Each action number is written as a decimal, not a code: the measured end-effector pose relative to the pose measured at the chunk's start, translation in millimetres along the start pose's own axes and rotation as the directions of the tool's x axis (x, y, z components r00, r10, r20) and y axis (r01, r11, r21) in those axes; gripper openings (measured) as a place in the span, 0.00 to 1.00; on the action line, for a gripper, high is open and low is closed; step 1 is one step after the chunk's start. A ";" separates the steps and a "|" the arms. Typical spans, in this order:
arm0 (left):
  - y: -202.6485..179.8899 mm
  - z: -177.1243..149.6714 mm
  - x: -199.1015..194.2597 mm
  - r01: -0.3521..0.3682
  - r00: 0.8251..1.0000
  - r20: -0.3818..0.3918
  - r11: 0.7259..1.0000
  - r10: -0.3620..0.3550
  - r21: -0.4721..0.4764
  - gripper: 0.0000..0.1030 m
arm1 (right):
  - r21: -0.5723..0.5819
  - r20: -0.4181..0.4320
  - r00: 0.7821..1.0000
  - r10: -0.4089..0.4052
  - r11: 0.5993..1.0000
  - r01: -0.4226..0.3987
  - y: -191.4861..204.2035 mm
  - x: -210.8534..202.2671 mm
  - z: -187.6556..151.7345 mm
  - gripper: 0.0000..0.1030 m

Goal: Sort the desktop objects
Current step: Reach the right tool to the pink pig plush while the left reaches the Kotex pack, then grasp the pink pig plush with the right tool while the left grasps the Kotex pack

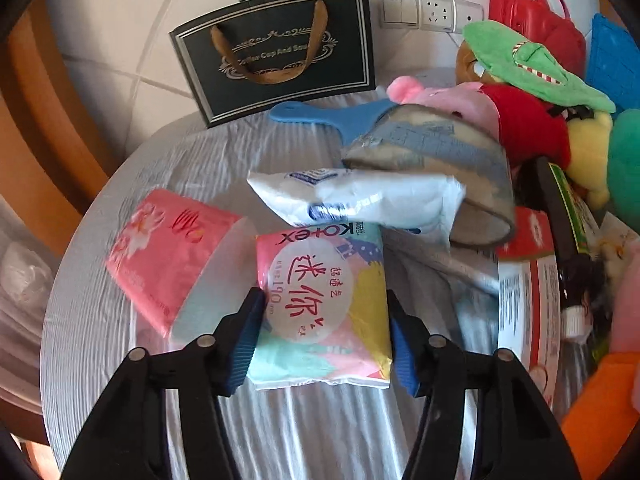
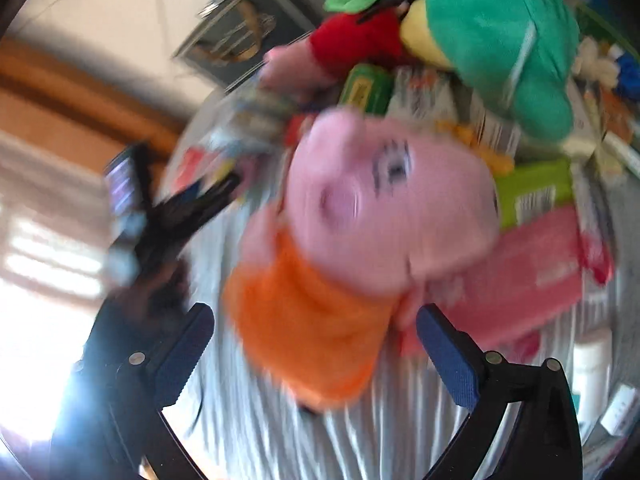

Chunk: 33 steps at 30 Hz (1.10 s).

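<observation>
In the left wrist view my left gripper (image 1: 326, 340) is shut on a pastel Kotex pad pack (image 1: 324, 308), its blue pads pressing both sides. A pink tissue pack (image 1: 168, 256) lies just left of it and a white pack (image 1: 360, 196) lies beyond. In the blurred right wrist view my right gripper (image 2: 316, 344) is open, its pads on either side of a pink pig plush in an orange dress (image 2: 352, 240). I cannot tell if the pads touch it. The left gripper (image 2: 188, 208) shows at the left there.
A round table with a white striped cloth (image 1: 280, 432) holds a black gift bag (image 1: 280, 56), a blue-handled brush (image 1: 360, 120), a plush pile (image 1: 540, 100), a red toy case (image 1: 532, 12) and boxes at the right. A tiled wall with sockets (image 1: 432, 10) stands behind.
</observation>
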State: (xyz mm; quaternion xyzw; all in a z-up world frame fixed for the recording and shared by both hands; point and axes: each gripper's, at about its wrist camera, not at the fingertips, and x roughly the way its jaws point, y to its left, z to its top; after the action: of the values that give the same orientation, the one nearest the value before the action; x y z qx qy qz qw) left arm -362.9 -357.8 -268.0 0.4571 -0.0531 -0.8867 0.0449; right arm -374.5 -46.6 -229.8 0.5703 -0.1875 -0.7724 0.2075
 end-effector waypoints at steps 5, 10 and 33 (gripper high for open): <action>3.3 -11.5 -6.8 -0.011 1.000 -0.002 1.000 0.011 -0.018 0.55 | 0.259 0.096 0.994 -0.053 0.966 0.027 -8.7 29.4 17.4 1.00; 6.4 -14.4 -9.1 -0.019 1.000 -0.001 0.999 0.018 -0.036 0.55 | 0.193 0.162 0.978 -0.131 0.976 0.099 1.2 44.5 19.4 0.90; -45.1 -8.6 -190.7 0.025 0.932 0.360 0.997 -0.048 0.069 0.53 | -0.275 0.422 0.906 0.010 0.954 0.118 26.4 -184.0 -24.9 0.69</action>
State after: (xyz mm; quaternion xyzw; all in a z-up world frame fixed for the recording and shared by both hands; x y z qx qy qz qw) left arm -247.1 -289.1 -125.4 0.2883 -0.0799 -0.9542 0.0034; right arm -299.3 28.1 -75.1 0.3590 -0.0948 -0.9013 0.2231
